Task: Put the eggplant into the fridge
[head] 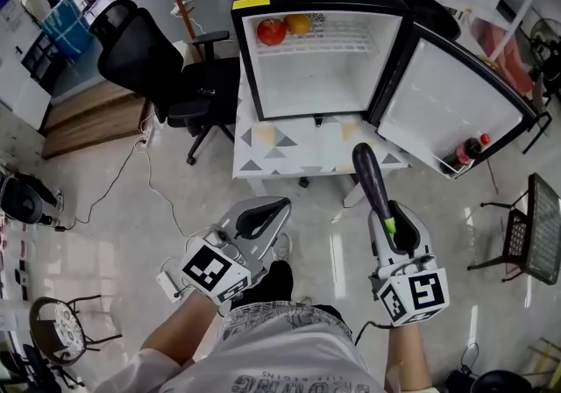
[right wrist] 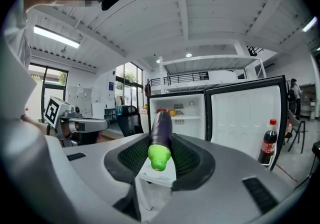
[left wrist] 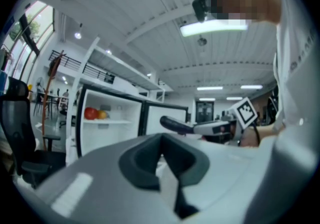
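A dark purple eggplant (head: 372, 179) with a green stem end (right wrist: 159, 157) is clamped lengthwise in my right gripper (head: 390, 209) and points at the fridge. In the right gripper view the gripper (right wrist: 161, 140) has its pads closed on the eggplant's stem half. The black fridge (head: 320, 75) stands open on a low white table (head: 289, 150), ahead of both grippers. My left gripper (head: 279, 204) hangs beside the right one, shut with nothing in it. In the left gripper view its tips (left wrist: 162, 135) meet, and the eggplant (left wrist: 175, 124) shows to the right.
A red apple (head: 271, 30) and an orange (head: 298, 24) lie on the fridge's upper shelf. The door (head: 447, 102) swings out to the right with a cola bottle (head: 466, 153) in its rack. A black office chair (head: 149, 67) stands left of the table, a metal chair (head: 535, 229) far right.
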`<state>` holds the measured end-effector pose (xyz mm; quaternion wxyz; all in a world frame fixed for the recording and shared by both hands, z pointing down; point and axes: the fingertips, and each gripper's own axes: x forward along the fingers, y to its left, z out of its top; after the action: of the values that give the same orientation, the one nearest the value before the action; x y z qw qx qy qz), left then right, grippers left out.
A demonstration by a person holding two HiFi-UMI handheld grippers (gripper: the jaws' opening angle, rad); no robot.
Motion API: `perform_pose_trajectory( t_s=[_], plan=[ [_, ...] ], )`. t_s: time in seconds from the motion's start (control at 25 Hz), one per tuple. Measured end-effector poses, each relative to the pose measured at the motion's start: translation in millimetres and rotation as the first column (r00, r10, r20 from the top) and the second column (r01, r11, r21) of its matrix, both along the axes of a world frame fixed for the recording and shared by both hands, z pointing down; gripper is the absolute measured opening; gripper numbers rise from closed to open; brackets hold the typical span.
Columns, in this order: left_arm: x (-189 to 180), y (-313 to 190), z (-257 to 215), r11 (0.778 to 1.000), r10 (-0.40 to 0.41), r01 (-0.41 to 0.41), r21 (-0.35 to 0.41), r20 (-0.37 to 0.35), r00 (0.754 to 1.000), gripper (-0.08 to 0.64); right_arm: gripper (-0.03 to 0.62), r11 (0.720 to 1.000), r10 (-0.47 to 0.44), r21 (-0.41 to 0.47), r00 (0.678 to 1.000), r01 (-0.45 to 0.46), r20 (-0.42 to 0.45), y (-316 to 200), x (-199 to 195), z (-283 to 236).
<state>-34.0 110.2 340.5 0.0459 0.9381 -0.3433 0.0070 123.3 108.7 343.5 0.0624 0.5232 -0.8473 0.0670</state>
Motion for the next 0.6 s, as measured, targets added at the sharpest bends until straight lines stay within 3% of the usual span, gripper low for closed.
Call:
perform_pose_trajectory(
  t_s=[0.6],
  plan=[
    [-18.6,-135.5,5.1,0.998,0.058,-0.058,-0.030,0.000,0.998,0.008,0.129,0.997,0.069,-0.033,0.997,-0.070,-0.027,-128.1,-13.3,2.0]
  ],
)
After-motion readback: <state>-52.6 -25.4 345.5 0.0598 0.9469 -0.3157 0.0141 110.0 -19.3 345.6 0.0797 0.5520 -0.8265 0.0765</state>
